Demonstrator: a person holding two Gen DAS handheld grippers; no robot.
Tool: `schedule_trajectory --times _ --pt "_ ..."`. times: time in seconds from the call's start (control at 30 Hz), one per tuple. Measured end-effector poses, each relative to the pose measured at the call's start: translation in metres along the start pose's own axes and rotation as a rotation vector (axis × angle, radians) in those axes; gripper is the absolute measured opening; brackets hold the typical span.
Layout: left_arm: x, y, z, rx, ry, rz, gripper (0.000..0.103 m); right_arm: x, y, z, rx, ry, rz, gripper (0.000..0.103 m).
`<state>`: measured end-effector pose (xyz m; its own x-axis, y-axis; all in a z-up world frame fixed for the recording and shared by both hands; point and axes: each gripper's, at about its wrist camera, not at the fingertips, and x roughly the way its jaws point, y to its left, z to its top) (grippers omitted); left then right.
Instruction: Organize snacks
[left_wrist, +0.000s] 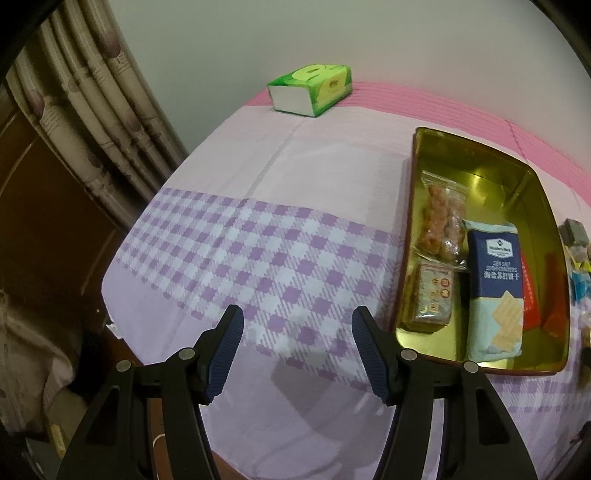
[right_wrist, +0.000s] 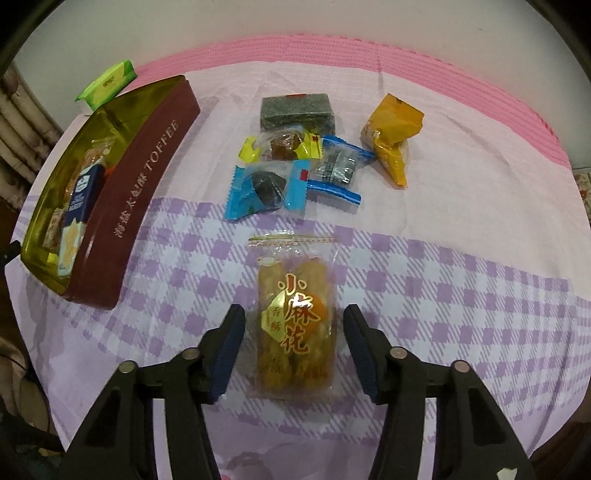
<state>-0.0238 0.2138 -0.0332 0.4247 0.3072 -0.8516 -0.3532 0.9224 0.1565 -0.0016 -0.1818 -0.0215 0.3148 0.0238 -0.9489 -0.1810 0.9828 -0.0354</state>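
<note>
My right hand-held gripper sits low over the counter with its jaws wide apart, straddling a clear packet of golden fried twists with red and gold lettering. The packet lies flat on the purple-and-white checked cloth, and neither pad touches it that I can see.

Beyond it lies a loose cluster of snacks: a light-blue wrapped dark sweet, a blue-edged clear sachet just to its right, a yellow-ended wrapped brown sweet behind, a dark green seaweed block in clear film farthest back, and an orange-yellow crumpled pouch off to the right.

To the left stands the maroon rectangular toffee tin with a gold interior. From my left view I see inside it a navy and pale-blue soda cracker pack, a clear bag of orange-brown pieces, a small printed square packet and something red against the far wall.

My left hand-held gripper hangs with jaws spread, holding nothing, over the cloth beside the tin. A green tissue box sits at the back edge.
</note>
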Motion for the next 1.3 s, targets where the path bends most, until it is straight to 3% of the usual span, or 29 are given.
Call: schedule_trajectory --times 0.17,0.37,0.63,0.9,1.1,1.3 --pt "-0.01 -0.012 0.0 0.033 -0.018 -0.008 0.062 0.001 0.0 -0.001 -0.011 -0.013 0.004 0.036" --pt "-0.026 -0.039 0.004 0.097 -0.046 -0.043 0.062 -0.003 -0.014 -0.012 -0.001 -0.029 0.002 0.035" --pt "-0.047 -0.104 0.012 0.233 -0.081 -0.135 0.062 -0.006 -0.072 -0.014 0.112 -0.065 -0.048 0.035" --pt "-0.066 -0.179 0.015 0.37 -0.103 -0.231 0.062 0.0 -0.135 0.003 0.216 -0.141 -0.151 0.034" --pt "-0.068 -0.231 0.014 0.451 -0.089 -0.305 0.062 0.008 -0.163 0.018 0.246 -0.236 -0.191 0.035" --pt "-0.058 -0.272 0.012 0.497 -0.019 -0.41 0.062 0.009 -0.161 0.013 0.233 -0.296 -0.189 0.036"
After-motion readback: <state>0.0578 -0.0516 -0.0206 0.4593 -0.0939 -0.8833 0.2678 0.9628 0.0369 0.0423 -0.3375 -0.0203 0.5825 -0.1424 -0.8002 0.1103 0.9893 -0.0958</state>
